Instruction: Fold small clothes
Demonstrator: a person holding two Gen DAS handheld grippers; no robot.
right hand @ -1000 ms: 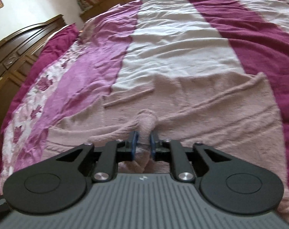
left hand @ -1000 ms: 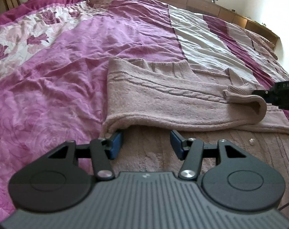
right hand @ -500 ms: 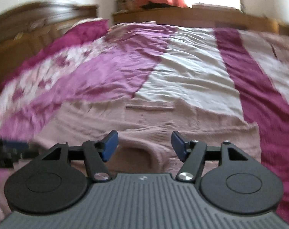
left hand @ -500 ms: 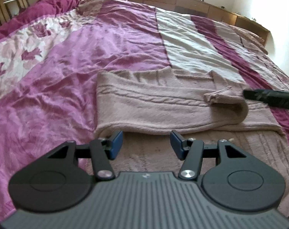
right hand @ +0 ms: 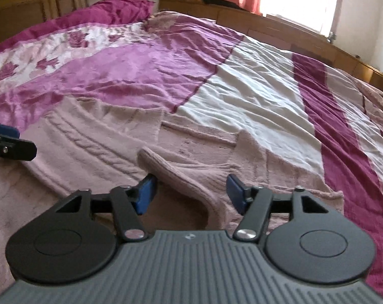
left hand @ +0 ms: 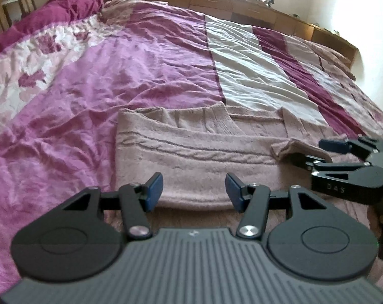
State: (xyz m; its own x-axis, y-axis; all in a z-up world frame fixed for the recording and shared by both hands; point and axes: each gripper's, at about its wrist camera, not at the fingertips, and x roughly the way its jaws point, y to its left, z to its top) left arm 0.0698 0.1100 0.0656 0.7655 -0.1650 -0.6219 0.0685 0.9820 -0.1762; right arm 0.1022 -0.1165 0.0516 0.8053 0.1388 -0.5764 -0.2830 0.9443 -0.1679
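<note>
A dusty-pink knitted sweater point(left hand: 191, 152) lies on the bed, its left part folded over onto the body with a sleeve cuff point(left hand: 292, 147) resting on top. It also shows in the right wrist view point(right hand: 95, 147), with the cuff point(right hand: 166, 167) just ahead of the fingers. My left gripper point(left hand: 194, 190) is open and empty, just above the folded edge nearest me. My right gripper point(right hand: 190, 192) is open and empty over the cuff; it shows at the right of the left wrist view point(left hand: 348, 157).
The sweater lies on a bedspread point(left hand: 102, 81) with purple, white and maroon stripes and a floral band at the left. A wooden headboard ledge point(right hand: 280, 30) runs along the far side, with a wardrobe point(right hand: 39, 5) at the far left and a window behind.
My right gripper has opened, let go of the sleeve cuff and pulled back; the cuff now lies on the folded sweater. My left gripper stayed open and drew back a little.
</note>
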